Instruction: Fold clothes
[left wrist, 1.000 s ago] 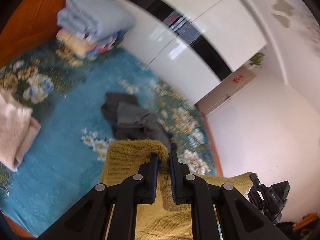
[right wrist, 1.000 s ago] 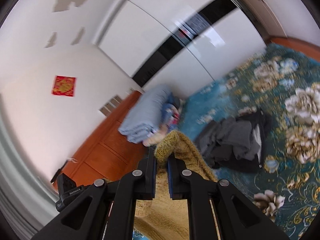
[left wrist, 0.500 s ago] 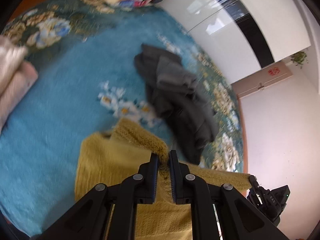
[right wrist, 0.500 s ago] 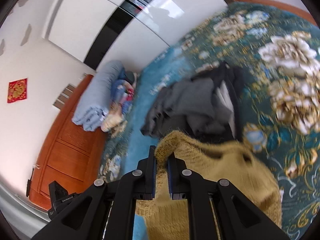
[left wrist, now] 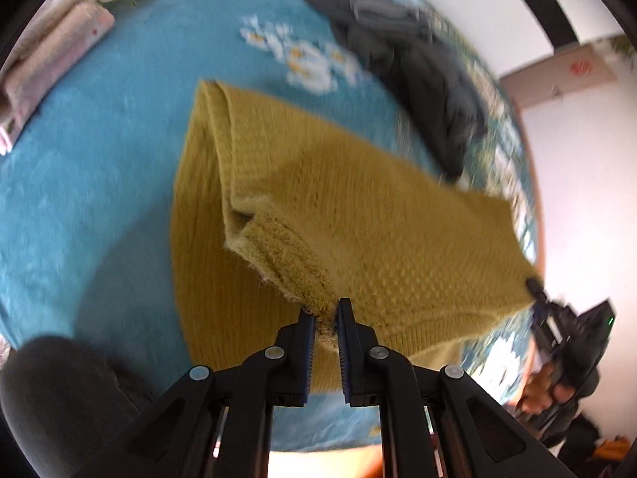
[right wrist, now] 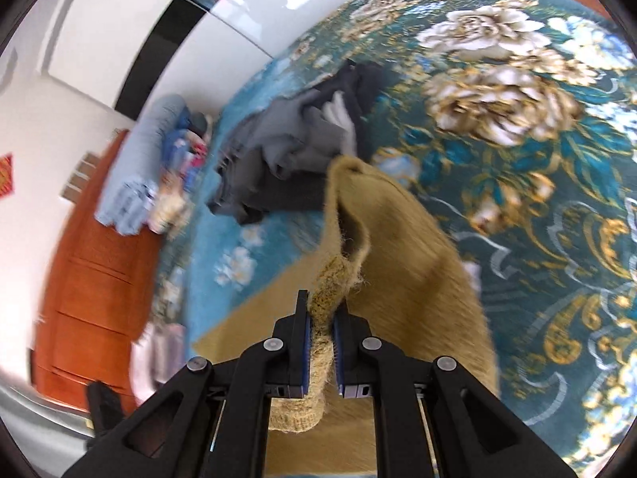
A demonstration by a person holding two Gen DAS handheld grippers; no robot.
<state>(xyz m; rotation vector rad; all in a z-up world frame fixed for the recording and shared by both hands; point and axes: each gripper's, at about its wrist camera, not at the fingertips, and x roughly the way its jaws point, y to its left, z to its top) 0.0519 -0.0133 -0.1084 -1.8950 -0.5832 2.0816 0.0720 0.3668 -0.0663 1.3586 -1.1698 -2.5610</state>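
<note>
Mustard knit sweater (left wrist: 358,215), held up, half-folded.

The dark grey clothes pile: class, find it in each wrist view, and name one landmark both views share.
Left wrist view: the dark grey clothes pile lies top right, beyond the yellow knit sweater.
Right wrist view: it lies upper centre-left, just behind the sweater's raised edge.
Shared landmark: the teal floral bedspread under everything.

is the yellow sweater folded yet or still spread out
Partly folded. The yellow sweater is doubled over itself, its top layer held up by the left gripper and right gripper, both clamped on its edge, not yet laid flat.
</note>
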